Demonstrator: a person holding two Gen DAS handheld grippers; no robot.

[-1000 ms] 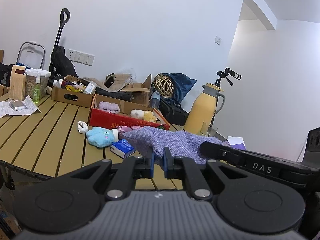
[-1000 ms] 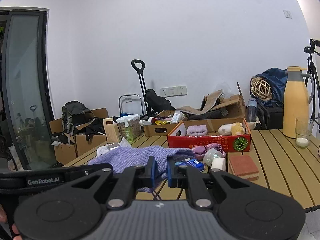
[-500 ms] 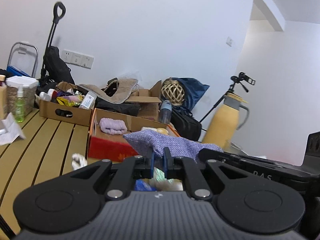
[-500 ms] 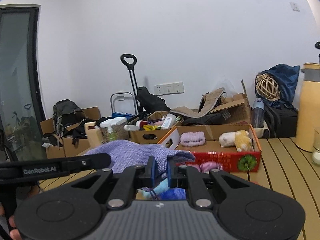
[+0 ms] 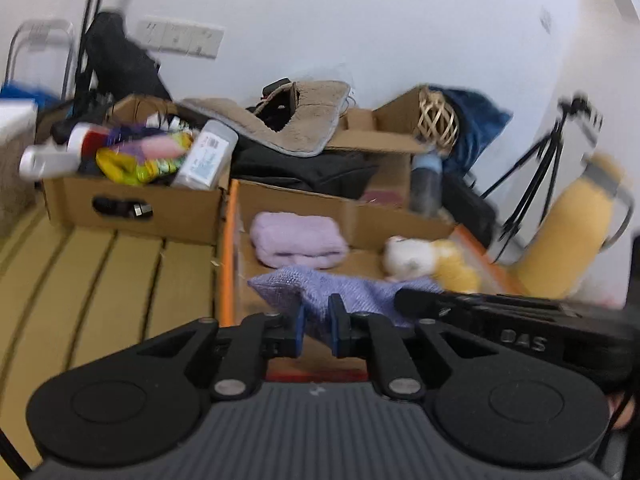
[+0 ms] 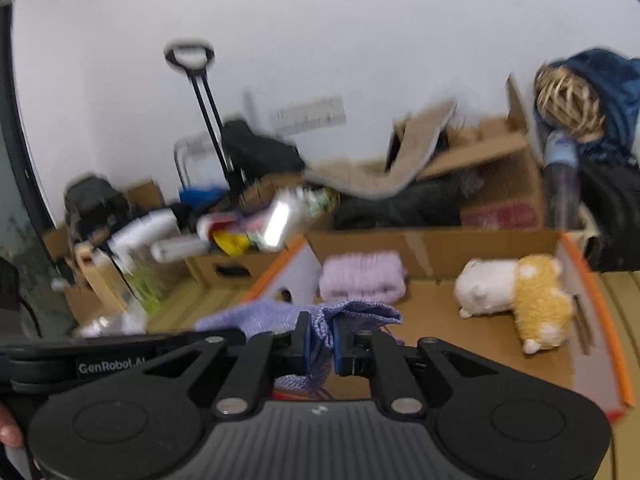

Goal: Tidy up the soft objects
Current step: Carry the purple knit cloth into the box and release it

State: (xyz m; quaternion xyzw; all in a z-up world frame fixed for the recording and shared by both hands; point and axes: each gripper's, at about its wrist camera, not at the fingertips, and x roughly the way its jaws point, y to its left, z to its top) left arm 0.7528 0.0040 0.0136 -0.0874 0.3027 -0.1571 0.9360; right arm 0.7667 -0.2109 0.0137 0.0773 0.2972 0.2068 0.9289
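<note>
A purple knitted cloth (image 5: 320, 288) hangs stretched between my two grippers, over the open red-and-orange cardboard box (image 5: 226, 240). My left gripper (image 5: 317, 330) pinches one edge; its jaws are starting to open, with the cloth still between the pads. My right gripper (image 6: 320, 340) is shut on the other end of the cloth (image 6: 280, 316). Inside the box (image 6: 592, 300) lie a folded lilac towel (image 5: 298, 240) (image 6: 362, 276) and a white-and-yellow plush animal (image 5: 432, 260) (image 6: 516, 292). The view is motion-blurred.
Left of the open box, a brown carton of bottles and packets (image 5: 132, 196) stands on the slatted wooden table (image 5: 80, 280). Behind are cartons with a beige mat (image 5: 304, 120), a wicker ball (image 5: 438, 120) and a tripod (image 5: 536, 168). A yellow jug (image 5: 568, 232) stands at right.
Both grippers have carried the cloth forward from the table's near side to above the red box, which now looms large. The loose items on the table have dropped out of view.
</note>
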